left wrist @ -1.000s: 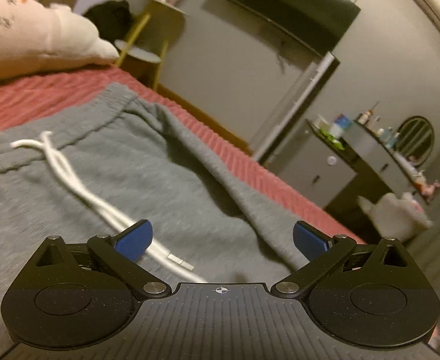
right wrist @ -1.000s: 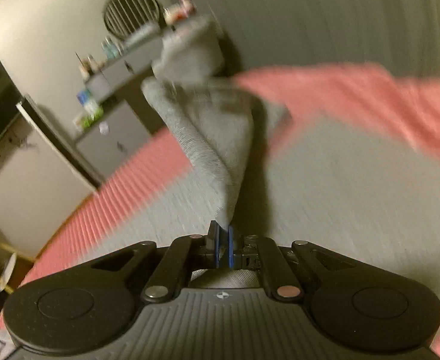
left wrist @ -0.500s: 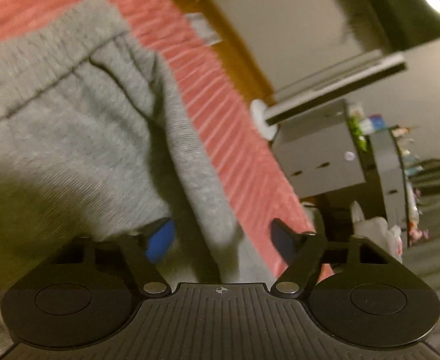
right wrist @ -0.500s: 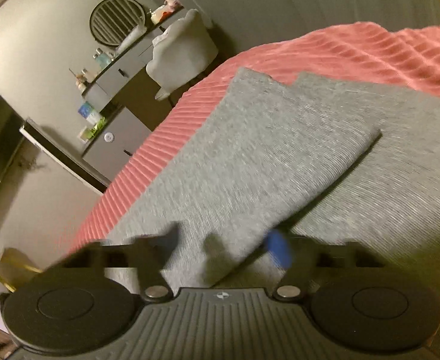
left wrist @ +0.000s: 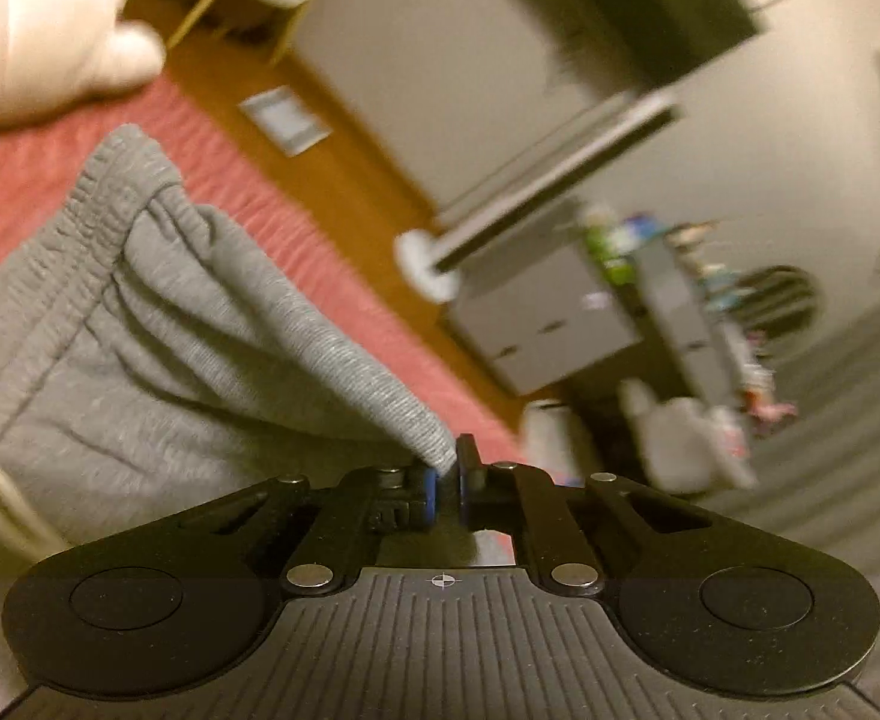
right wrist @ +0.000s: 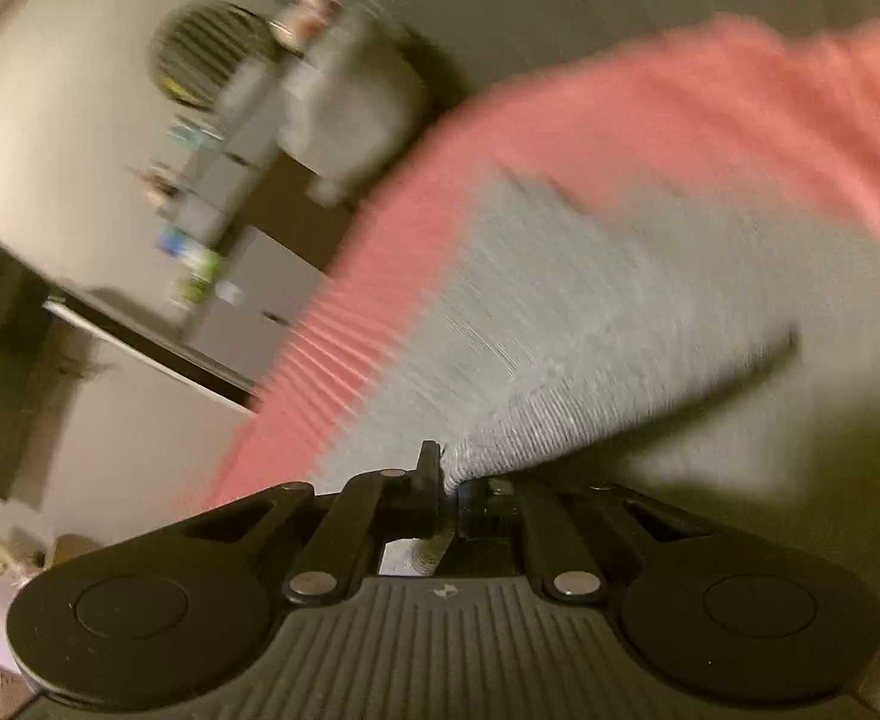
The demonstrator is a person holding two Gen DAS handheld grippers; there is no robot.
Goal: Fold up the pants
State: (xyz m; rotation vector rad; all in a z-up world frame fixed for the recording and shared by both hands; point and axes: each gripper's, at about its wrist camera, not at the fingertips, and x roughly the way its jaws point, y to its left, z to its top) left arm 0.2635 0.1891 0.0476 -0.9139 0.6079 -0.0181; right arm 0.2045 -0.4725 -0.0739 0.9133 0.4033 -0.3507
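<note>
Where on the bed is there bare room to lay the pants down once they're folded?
Bare red bedspread shows between the waistband and the white pillow, and in a strip between the gray pants and the bed's edge. From the right wrist, open bedspread lies beyond the pants' far end. The middle is covered, both tools gripping fabric.

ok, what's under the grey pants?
The red ribbed bedspread shows past the edges of the pants in both views. What lies directly beneath is covered by fabric. Left gripper and right gripper each pinch an edge, lifting it.
</note>
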